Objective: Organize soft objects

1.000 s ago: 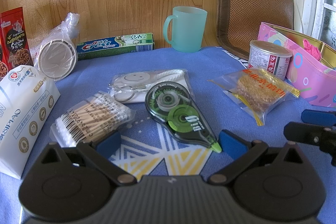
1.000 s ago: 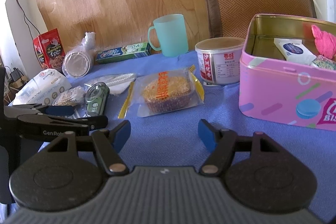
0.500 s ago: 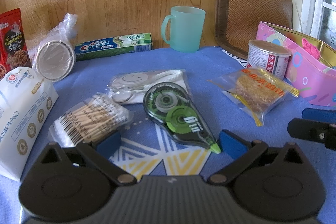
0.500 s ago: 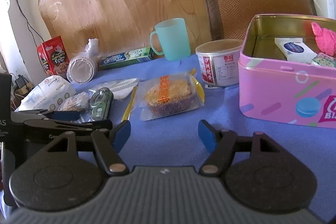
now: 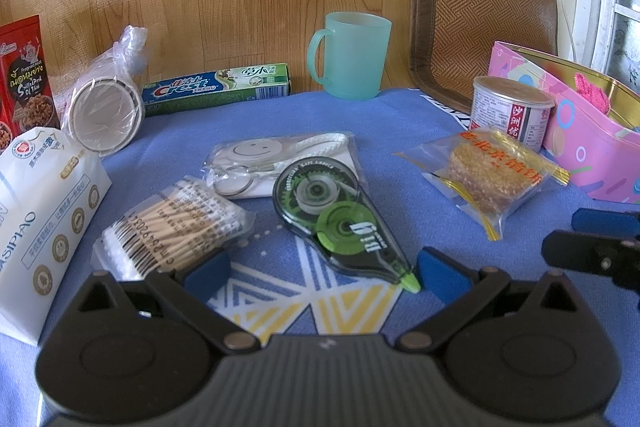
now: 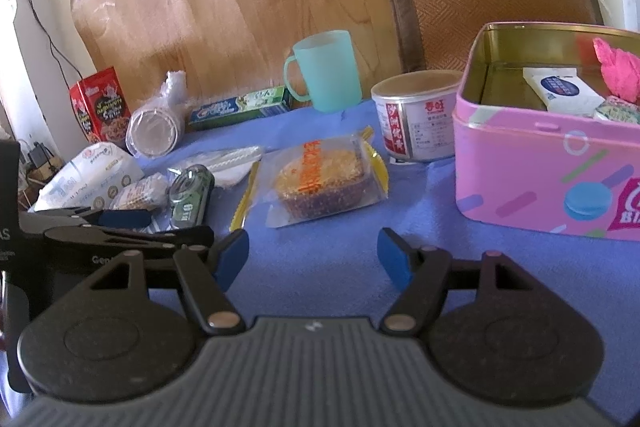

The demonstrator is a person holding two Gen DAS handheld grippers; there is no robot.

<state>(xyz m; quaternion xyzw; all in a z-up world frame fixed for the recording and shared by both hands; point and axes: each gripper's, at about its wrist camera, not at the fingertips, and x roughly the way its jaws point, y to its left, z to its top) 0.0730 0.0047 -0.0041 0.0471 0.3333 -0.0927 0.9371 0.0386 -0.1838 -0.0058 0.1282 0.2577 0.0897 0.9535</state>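
- Hovering over the blue tabletop, the left tool gaped wide, holding nothing, near the cotton swabs.
- The right tool also stood wide and empty.
- The pink tin sat far right, a tissue pack inside.

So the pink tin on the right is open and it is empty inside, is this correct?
Not quite: the pink tin is open, but not empty. The right wrist view shows a white packet and a pink cloth inside it.
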